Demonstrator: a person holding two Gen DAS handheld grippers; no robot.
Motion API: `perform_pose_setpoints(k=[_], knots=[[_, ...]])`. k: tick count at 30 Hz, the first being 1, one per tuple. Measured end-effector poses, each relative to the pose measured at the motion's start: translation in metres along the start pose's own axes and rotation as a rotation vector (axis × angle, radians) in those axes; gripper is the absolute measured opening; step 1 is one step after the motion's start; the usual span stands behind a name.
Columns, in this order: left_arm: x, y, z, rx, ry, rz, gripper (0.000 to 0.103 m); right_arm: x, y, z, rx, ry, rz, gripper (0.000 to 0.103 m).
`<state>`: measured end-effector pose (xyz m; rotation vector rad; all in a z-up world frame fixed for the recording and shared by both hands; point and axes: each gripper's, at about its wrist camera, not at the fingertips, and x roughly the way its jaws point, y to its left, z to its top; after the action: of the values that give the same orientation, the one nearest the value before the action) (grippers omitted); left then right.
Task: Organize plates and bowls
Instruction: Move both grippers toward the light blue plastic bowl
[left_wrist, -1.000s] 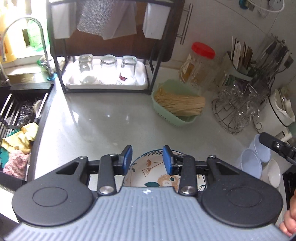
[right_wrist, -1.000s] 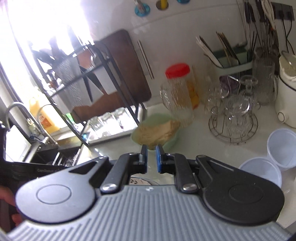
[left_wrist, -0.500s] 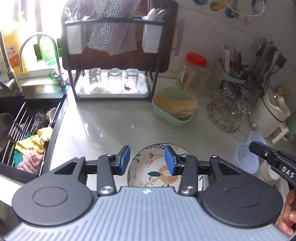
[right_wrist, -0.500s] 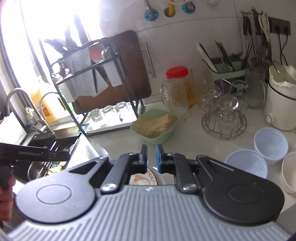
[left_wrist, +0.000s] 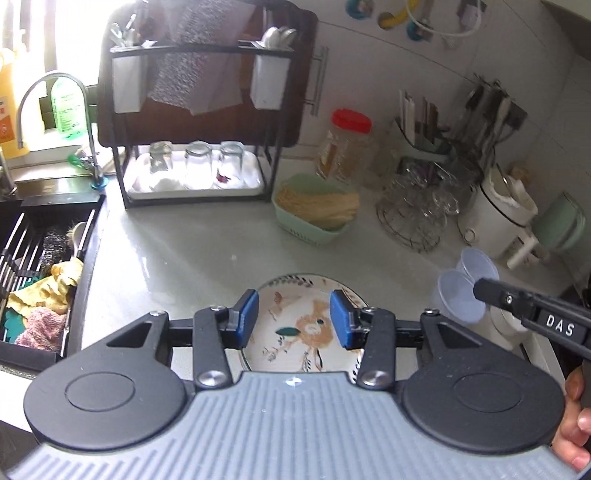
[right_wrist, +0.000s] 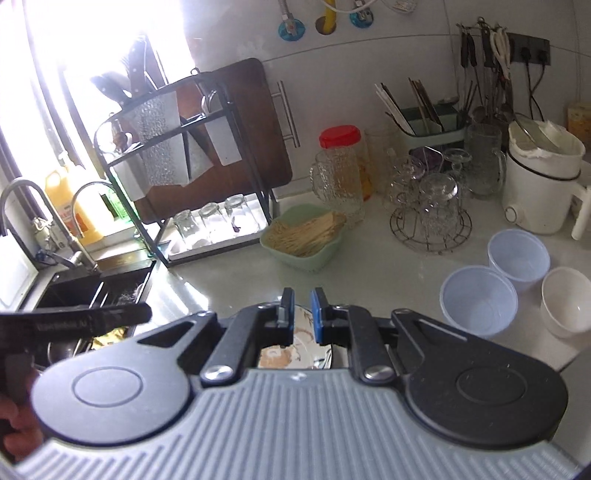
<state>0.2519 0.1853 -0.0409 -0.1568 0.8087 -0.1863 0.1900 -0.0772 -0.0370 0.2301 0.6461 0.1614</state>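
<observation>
A flower-patterned plate (left_wrist: 295, 332) lies on the counter below my left gripper (left_wrist: 293, 319), which is open and empty above it. The plate also shows in the right wrist view (right_wrist: 280, 354), partly hidden behind my right gripper (right_wrist: 302, 314). The right gripper's jaws stand a narrow gap apart with nothing between them. Two pale blue plastic bowls (right_wrist: 478, 299) (right_wrist: 517, 258) and a white bowl (right_wrist: 567, 301) sit on the counter to the right. The blue bowls also show in the left wrist view (left_wrist: 461, 297).
A black dish rack (left_wrist: 195, 173) with upturned glasses stands at the back. A green basket of sticks (left_wrist: 316, 210), a red-lidded jar (left_wrist: 345, 147), a wire glass stand (left_wrist: 417, 214) and a white pot (left_wrist: 498, 218) line the back right. The sink (left_wrist: 40, 266) is at the left.
Both grippers have pulled back and risen, so more of the counter and plate shows. The left jaws have opened a little wider. The right jaws have opened very slightly.
</observation>
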Motion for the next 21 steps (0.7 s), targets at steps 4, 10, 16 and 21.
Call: perform_pose_setpoints(k=[4,10,16,21], knots=[[0.008,-0.009,-0.008,0.04,0.022,-0.035,0.049,-0.008,0.0,-0.009,0.014,0.002,-0.05,0.014],[0.021,-0.037,-0.007,0.078,0.03,-0.074,0.049,-0.018,-0.021,-0.013,0.055,-0.008,-0.076,0.014],[0.042,-0.088,-0.001,0.122,0.027,-0.11,0.049,-0.021,-0.062,-0.013,0.09,-0.02,-0.099,0.014],[0.076,-0.137,-0.008,0.209,0.027,-0.112,0.05,-0.027,-0.102,-0.015,0.069,-0.05,-0.146,0.014]])
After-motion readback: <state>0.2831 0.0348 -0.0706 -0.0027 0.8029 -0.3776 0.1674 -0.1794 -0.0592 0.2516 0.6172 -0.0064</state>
